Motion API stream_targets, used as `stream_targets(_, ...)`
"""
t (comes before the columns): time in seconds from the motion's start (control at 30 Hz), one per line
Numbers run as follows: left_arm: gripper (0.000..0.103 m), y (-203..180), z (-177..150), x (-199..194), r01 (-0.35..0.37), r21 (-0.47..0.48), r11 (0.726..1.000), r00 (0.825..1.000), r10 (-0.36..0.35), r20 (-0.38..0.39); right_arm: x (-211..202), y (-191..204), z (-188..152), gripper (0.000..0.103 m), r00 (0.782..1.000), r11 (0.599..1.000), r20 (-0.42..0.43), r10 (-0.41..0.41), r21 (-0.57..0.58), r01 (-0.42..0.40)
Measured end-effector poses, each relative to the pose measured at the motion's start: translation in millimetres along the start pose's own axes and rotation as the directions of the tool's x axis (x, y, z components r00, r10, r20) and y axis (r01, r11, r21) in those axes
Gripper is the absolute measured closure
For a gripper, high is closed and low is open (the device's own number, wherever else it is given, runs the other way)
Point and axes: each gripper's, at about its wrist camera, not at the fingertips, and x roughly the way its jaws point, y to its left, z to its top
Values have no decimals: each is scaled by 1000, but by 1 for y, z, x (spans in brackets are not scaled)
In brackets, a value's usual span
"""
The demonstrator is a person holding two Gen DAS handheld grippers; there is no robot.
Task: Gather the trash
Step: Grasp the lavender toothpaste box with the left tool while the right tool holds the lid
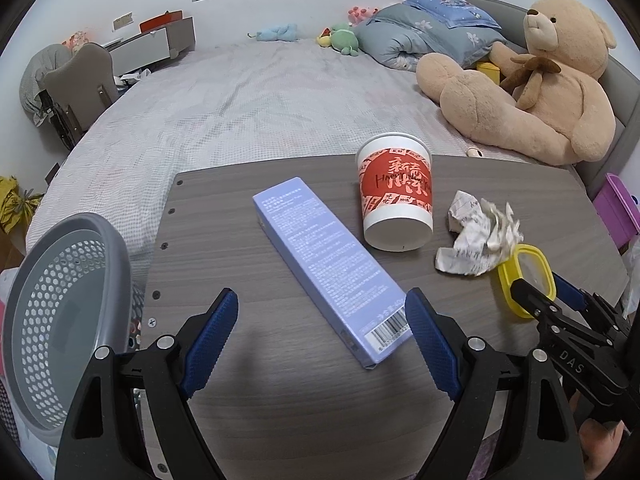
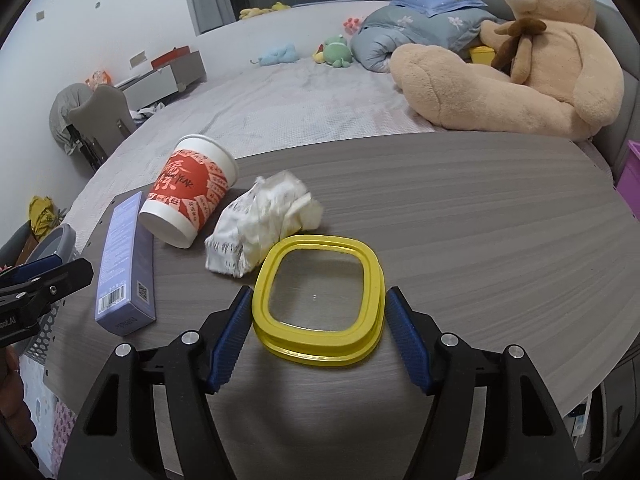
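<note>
A lilac carton [image 1: 332, 268] lies flat on the wooden table [image 1: 280, 400], its near end between the fingers of my open left gripper [image 1: 320, 336]. Behind it an upside-down red-and-white paper cup [image 1: 396, 200] stands, with crumpled white paper [image 1: 476, 236] to its right. My right gripper [image 2: 318, 336] is open, its fingers on either side of a yellow-rimmed clear lid [image 2: 320, 292] that lies on the table [image 2: 480, 240]. The carton [image 2: 124, 264], cup [image 2: 188, 196] and paper [image 2: 264, 220] also show in the right wrist view.
A grey perforated basket [image 1: 60, 320] stands off the table's left edge. Behind the table is a bed [image 1: 240, 100] with a large teddy bear [image 1: 540, 80], a folded quilt and small plush toys. A purple box [image 1: 620, 208] is at the right.
</note>
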Motion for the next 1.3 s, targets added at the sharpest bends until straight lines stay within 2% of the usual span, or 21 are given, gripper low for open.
stream_targets(0.37,21,-17,12,21,-6,-16,1000,1000,6,-31,-15,-42,-5,38,1000,996,28,-13,88,11)
stream_targets(0.6,21,-29,16,42,-73,-1,997,996,73,-50,-20,-52,-5,38,999,994,36,7,110,-11)
stream_targets(0.93,21,6,2,35,-114,-25,993,991,112,-69,-22,-49,-3,38,999,994,48,22,110,-28)
stream_targets(1.1,21,21,-1,31,-97,-57,994,993,92,-79,-22,-46,-2,38,999,994,46,25,102,-29)
stream_targets(1.3,21,22,12,49,-73,-75,995,994,66,-90,-23,-38,1,38,999,996,44,31,86,-34)
